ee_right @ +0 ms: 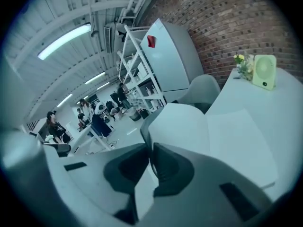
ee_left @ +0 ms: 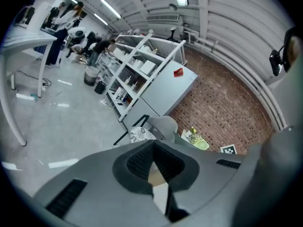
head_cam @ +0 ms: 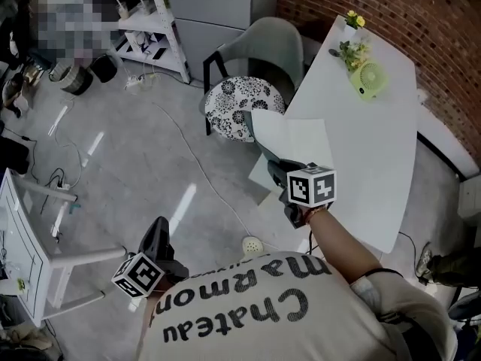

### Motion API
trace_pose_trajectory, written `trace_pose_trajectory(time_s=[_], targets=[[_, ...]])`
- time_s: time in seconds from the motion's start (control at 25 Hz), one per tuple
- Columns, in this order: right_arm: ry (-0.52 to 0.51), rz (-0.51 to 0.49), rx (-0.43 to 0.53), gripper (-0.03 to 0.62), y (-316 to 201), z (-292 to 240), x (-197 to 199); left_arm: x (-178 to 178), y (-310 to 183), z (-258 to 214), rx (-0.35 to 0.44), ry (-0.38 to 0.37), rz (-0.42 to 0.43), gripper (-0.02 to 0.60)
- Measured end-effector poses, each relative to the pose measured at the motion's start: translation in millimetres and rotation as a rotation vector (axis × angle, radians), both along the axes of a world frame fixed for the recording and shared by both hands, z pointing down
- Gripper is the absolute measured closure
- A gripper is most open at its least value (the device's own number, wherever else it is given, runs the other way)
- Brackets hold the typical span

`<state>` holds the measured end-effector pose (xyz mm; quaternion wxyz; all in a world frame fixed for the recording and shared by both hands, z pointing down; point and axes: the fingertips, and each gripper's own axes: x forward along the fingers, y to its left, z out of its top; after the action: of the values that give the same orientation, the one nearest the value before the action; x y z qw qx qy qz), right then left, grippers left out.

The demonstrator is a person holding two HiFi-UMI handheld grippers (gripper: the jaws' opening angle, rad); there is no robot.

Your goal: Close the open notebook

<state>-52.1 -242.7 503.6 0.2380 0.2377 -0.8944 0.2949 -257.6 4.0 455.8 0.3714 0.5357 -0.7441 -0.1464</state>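
The notebook point(head_cam: 297, 138) lies half open at centre frame, on the table point(head_cam: 376, 149) edge. The right gripper point(head_cam: 276, 170) pinches its raised left cover, so folding it over remains. The left gripper point(head_cam: 159, 230), pressed together, holds nothing at lower left.

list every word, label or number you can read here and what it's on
"Chateau Marmon", upside down in the head view, its end out of sight: on the person's shirt.
Right marker cube and left marker cube: square patterns only, no words.
Red tag on the grey cabinet: too small to read.
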Motion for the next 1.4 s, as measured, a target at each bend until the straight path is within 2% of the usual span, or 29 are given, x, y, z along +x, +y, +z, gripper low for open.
trace_pose_trajectory(time_s=[0.24,0.64,0.96,1.4], targets=[[-0.053,-0.037,0.012,0.568,-6,-17,10,15,-38,-3,0.042,-0.022,0.031,0.580],[-0.143,0.001,0.026,0.576,-30,-40,48,44,-90,-15,0.053,-0.052,0.107,0.580],[-0.168,0.047,0.027,0.577,-37,-45,66,53,-100,-24,0.049,-0.081,0.136,0.580],[-0.147,0.084,0.062,0.577,-44,-46,77,53,-111,-18,0.068,-0.057,0.158,0.580]])
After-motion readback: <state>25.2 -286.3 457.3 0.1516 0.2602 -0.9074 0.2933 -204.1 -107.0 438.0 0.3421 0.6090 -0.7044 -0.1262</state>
